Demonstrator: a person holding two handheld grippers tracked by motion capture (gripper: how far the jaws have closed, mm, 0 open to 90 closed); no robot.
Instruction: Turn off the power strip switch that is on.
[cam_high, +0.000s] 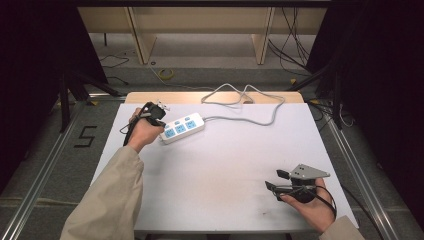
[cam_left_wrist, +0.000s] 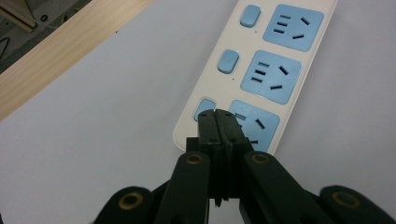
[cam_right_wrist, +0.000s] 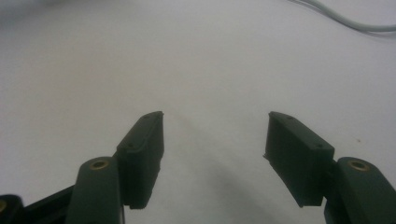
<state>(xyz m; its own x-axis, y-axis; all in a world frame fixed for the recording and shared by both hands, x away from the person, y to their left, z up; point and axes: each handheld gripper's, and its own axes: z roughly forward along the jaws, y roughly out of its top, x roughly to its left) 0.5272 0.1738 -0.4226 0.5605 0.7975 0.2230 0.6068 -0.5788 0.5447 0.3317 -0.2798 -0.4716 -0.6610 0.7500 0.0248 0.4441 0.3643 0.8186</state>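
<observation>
A white power strip (cam_high: 182, 128) with three blue sockets and three blue switches lies on the white table, its grey cable (cam_high: 250, 107) looping to the back. My left gripper (cam_high: 161, 122) is shut, tips together over the near end of the power strip (cam_left_wrist: 261, 60), right on the nearest blue switch (cam_left_wrist: 204, 108); I cannot tell whether they press it. Its jaws hold nothing. My right gripper (cam_high: 275, 180) rests low at the table's front right, jaws wide apart, nothing between them. In the right gripper view the right gripper (cam_right_wrist: 215, 135) faces bare tabletop.
A wooden strip (cam_high: 210, 96) edges the table's back side. The table top (cam_high: 225, 165) is white. Cables and a yellow coil (cam_high: 166, 74) lie on the floor behind. A piece of the grey cable (cam_right_wrist: 345, 18) crosses the top right of the right gripper view.
</observation>
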